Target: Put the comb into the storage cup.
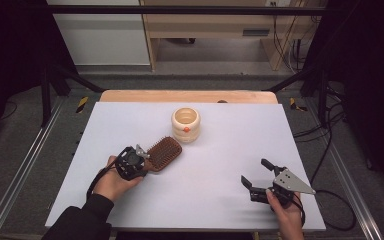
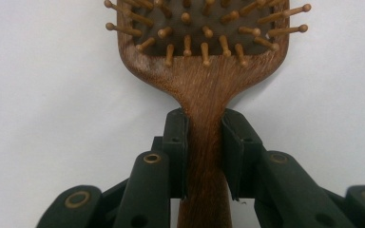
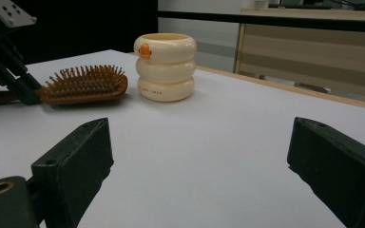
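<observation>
While pinching the hairbrush [image 2: 204, 71] handle with the left tool [image 2: 204, 142], long axis aimed at the nearby cream cup [image 1: 185, 124], bristles up on the counter [image 1: 220, 165]; right tool [image 3: 199, 175] spread, farther off.

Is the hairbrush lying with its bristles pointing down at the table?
No, the hairbrush has its wooden bristles pointing up, away from the white table, while the left gripper clamps its handle.

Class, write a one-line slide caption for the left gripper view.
Left gripper clamps the wooden hairbrush by its handle, bristles up, over the white table.
</observation>
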A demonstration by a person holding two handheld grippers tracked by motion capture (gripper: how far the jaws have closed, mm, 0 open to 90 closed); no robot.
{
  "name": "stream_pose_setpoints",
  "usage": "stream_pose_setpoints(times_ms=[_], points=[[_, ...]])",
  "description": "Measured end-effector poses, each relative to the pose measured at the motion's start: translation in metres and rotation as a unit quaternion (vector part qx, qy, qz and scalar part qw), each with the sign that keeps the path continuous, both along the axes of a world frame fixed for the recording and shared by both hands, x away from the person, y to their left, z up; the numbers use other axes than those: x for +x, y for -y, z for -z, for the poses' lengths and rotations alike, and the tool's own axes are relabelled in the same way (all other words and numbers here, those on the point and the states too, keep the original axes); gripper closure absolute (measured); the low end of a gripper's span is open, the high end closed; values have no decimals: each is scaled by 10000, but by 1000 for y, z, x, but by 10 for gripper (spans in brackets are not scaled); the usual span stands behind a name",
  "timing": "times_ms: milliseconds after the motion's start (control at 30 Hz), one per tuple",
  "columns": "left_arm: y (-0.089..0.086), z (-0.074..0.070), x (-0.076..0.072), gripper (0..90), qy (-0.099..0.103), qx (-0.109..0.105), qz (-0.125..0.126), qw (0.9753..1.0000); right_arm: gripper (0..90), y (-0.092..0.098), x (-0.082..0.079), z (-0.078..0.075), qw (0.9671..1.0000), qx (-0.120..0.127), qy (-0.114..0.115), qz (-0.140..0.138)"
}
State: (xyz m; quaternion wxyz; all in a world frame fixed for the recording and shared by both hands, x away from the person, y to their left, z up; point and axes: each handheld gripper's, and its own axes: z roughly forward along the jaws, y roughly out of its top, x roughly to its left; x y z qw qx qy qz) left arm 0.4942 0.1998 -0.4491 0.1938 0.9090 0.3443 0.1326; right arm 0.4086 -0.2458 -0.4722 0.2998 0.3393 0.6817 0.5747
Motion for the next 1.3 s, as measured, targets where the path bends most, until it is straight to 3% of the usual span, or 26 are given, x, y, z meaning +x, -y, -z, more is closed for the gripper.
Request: stream_pose_setpoints(times_ms=[167, 300, 400, 533, 633, 767, 867, 1067, 1167, 1300], points=[[-8, -8, -8, 731, 340, -250, -45, 9991, 79, 0, 0, 0, 10000, -13, 9, -1], [-10, -11, -16, 731, 727, -313, -111, 9968, 79, 0, 0, 0, 10000, 9, 3, 24], [-12, -11, -22, 731, 940, -478, -149, 9943, 79, 1, 0, 0, 10000, -1, 13, 45], [-14, -10, -28, 730, 1252, -717, -145, 9894, 80, 0, -1, 1, 10000, 8, 7, 97], [-17, -6, -31, 731, 1494, -914, -219, 9843, 81, -1, 0, 1, 9999, -25, -15, 112], [-21, 0, -33, 731, 1757, -1338, -315, 9748, 80, -3, 0, 2, 9999, -38, -17, 119], [-22, 3, -34, 730, 1889, -1505, -314, 9699, 78, -5, 1, 3, 9999, -67, -26, 149], [-21, 2, -39, 731, 2117, -1621, -251, 9635, 71, -15, 1, -2, 9998, -29, -42, 169], [-21, 3, -41, 731, 2214, -1666, -269, 9605, 71, -26, 5, -10, 9996, -88, -197, 182], [-20, 4, -44, 731, 2284, -1737, -271, 9576, 57, -46, 10, -21, 9994, -10, -345, -37]])
